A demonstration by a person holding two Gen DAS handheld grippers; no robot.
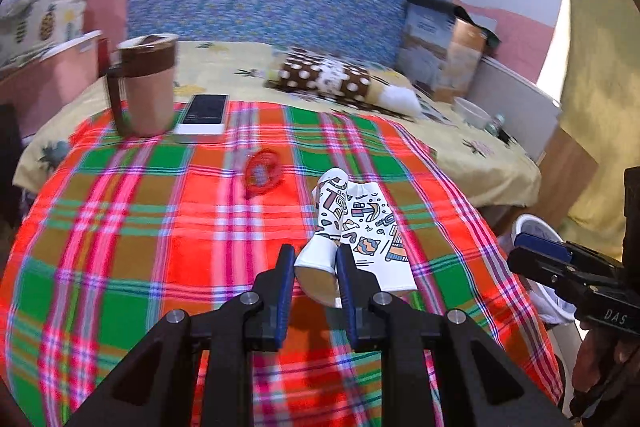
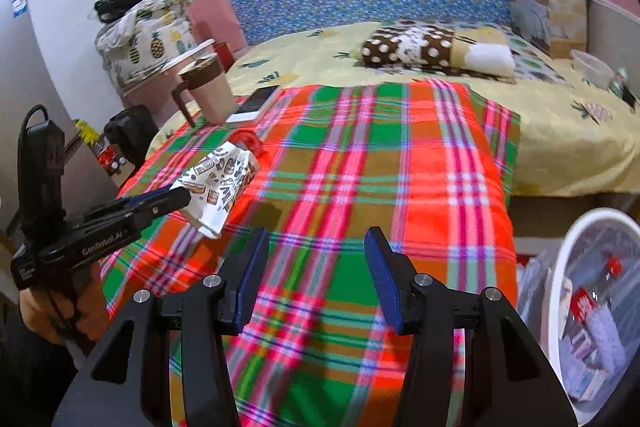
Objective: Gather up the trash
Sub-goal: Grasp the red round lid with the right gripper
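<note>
My left gripper (image 1: 315, 254) is shut on a crushed white paper cup with coloured doodles (image 1: 352, 223) and holds it above the plaid cloth (image 1: 160, 227). The cup also shows in the right wrist view (image 2: 218, 187), lifted off the cloth in the left gripper (image 2: 176, 199). A red ring-shaped scrap (image 1: 262, 173) lies on the cloth beyond the cup; it shows behind the cup in the right wrist view (image 2: 248, 141). My right gripper (image 2: 316, 247) is open and empty over the cloth's near part. A white trash bin (image 2: 560, 267) with trash inside stands at the right.
A brown-lidded mug (image 1: 146, 87) and a phone (image 1: 204, 113) sit at the cloth's far left. A dotted pillow (image 1: 328, 77), a box (image 1: 444, 55) and a bowl (image 1: 474, 113) lie on the yellow bedsheet behind. The bin (image 1: 536, 259) is beyond the bed's right edge.
</note>
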